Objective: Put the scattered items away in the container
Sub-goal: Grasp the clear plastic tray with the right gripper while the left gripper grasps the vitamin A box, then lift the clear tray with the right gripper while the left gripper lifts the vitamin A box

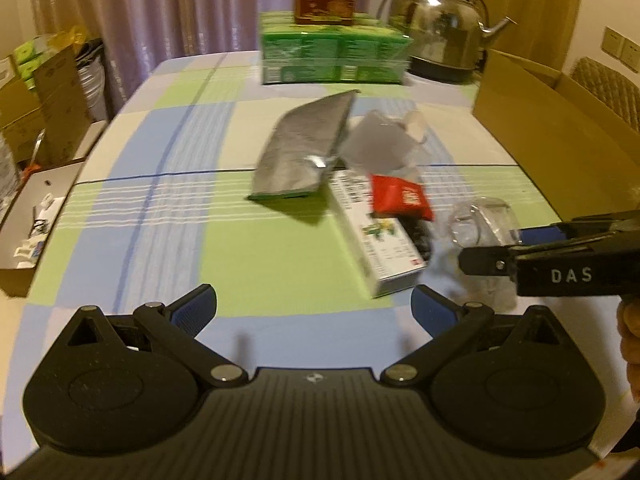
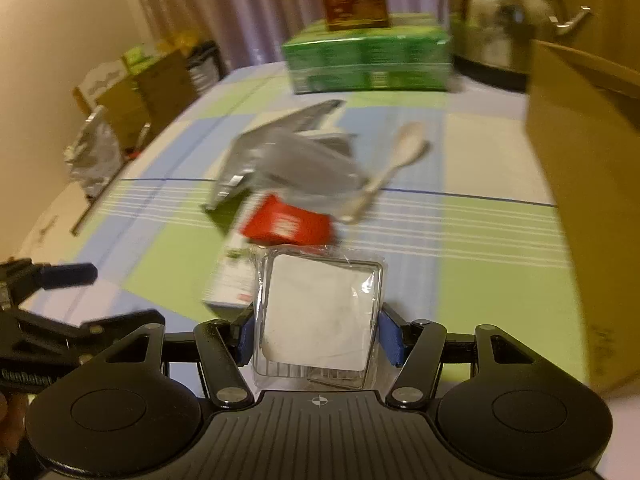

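The left gripper [image 1: 314, 308] hovers with jaws spread wide and nothing between them, bare checked tablecloth [image 1: 160, 208] stretching open toward the table's left edge. In the middle lies one clutter: one silver pouch [image 1: 304, 148], one white box [image 1: 372, 236], one red packet [image 1: 402, 198], one wooden spoon [image 2: 396, 160], all overlapping or touching. The right gripper [image 2: 316, 334] pinches one clear plastic container [image 2: 320, 316] between its blue pads [image 2: 390, 338]. One cardboard box [image 2: 580, 184] stands open along the right edge, near the clutter.

left gripper [image 1: 314, 308] black, blue pads | right gripper [image 2: 318, 332] black, "DAS" lettering
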`<state>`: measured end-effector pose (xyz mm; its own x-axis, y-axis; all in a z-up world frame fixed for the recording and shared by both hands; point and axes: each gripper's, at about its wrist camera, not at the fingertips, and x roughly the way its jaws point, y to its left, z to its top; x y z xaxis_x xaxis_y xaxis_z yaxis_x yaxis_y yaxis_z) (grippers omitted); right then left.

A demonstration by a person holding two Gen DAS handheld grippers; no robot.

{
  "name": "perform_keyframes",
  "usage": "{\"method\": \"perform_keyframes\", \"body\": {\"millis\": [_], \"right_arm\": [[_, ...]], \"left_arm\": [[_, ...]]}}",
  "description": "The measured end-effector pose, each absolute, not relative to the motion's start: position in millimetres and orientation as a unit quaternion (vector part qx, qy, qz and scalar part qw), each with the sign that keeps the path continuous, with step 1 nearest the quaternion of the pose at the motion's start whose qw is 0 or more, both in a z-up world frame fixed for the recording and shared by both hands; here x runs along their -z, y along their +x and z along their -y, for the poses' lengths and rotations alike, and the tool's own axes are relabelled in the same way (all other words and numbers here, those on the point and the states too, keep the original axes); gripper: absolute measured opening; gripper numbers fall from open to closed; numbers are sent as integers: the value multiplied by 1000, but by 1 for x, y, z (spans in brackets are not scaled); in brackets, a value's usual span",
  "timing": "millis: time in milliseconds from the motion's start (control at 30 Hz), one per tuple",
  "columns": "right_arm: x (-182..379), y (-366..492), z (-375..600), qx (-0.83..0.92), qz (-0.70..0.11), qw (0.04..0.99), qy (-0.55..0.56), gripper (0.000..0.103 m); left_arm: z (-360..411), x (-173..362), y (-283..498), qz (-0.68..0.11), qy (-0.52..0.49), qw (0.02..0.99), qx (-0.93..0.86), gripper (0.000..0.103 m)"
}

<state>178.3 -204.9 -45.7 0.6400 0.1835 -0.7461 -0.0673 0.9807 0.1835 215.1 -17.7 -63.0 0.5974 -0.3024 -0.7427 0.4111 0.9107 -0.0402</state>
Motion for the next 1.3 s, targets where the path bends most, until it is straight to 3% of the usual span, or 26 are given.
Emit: {"method": "perform_keyframes", "body": {"millis": [100,200,267,333,400,433,467,1033,1133,1300], "right_arm": [[47,173,219,-54,-419,904,63,57],[48,170,228,-44,-418,906,49,57],[49,168,231,-42,-418,907,42,57],[50,166,232,-43,-418,907,38,57],[51,166,233,-45,-419,906,38,57],[52,165,233,-46,-419,906,38,57],[52,165,233,-47,-420,906,40,57],[51,104,219,-55,-432,900,19,57],[52,97,216,-56,-424,904,8,57],[57,97,215,-55,-416,908,-7,58]], "left_arm": [[38,68,222,-401,64,888,216,100],[57,76,231,-406,65,884,220,90],[67,82,238,-412,66,883,214,75],[74,87,243,-416,69,883,206,67],[78,90,246,-417,74,884,198,54],[78,91,247,-418,74,884,197,40],[77,92,247,-419,73,884,195,37],[52,77,137,-441,112,867,203,34],[55,78,137,-440,118,868,198,45],[63,79,152,-432,124,872,193,46]]}}
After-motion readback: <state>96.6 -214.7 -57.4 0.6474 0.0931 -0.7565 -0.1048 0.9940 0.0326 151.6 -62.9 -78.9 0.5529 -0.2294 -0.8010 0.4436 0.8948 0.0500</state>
